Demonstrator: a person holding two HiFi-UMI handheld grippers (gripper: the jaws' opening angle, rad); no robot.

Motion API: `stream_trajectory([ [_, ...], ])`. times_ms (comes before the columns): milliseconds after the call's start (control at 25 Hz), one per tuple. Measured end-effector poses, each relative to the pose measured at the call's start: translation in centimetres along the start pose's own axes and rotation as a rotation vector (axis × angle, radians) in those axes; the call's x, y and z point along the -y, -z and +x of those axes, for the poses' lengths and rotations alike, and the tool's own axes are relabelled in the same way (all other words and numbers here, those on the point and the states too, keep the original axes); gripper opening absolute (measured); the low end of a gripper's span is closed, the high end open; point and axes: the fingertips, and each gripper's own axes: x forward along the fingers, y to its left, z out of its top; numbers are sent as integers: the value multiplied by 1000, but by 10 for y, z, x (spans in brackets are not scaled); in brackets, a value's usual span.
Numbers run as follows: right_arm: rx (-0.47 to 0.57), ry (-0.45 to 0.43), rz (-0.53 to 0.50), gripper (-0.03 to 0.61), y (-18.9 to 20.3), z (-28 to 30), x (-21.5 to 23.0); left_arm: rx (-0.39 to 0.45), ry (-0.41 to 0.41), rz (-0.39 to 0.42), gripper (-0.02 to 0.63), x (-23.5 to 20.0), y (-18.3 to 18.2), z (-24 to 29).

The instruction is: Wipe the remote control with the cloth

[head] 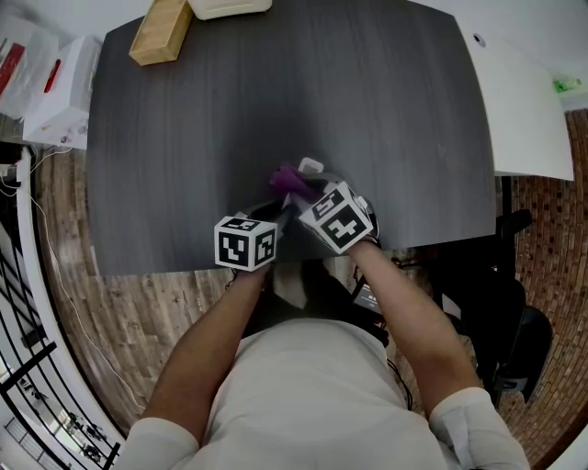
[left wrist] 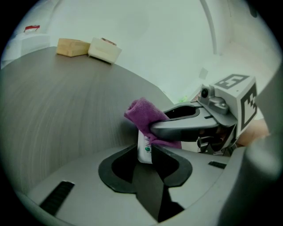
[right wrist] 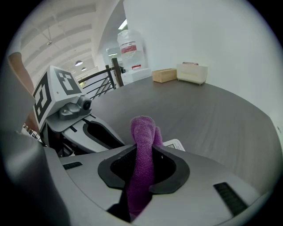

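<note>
My left gripper (head: 283, 207) is shut on the white remote control (left wrist: 144, 149), which stands on end between its jaws above the near edge of the dark table (head: 230, 110). The right gripper (head: 298, 190) is shut on the purple cloth (right wrist: 142, 145), a rolled strip that sticks up out of its jaws. The cloth (left wrist: 143, 112) lies against the upper end of the remote, and the right gripper's jaw crosses just beside it. In the head view only a white tip of the remote (head: 310, 166) and a bit of cloth (head: 288, 178) show past the two marker cubes.
A wooden block (head: 161, 30) and a white box (head: 228, 7) sit at the table's far edge. A white tabletop (head: 524, 101) adjoins on the right. A black railing (head: 23, 303) runs along the left, and a water dispenser (right wrist: 129, 48) stands beyond the table.
</note>
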Motion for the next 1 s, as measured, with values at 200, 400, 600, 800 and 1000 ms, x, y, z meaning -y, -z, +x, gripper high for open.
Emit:
stream_trajectory([
  [200,13,44,28,86,13,-11,14,4,-3,-10,100,-1,0,0],
  [400,14,117,85,86,33,-31,29,8,-8,-18,98,-1,0,0],
  [600,28,236,190,86,54,-41,49,5,-12,-25,97,-1,1,-1],
  [800,44,213,180,86,45,-27,47,-68,47,44,98,23,20,3],
  [1000,47,74,33,86,14,-2,28,-168,155,168,98,55,44,11],
])
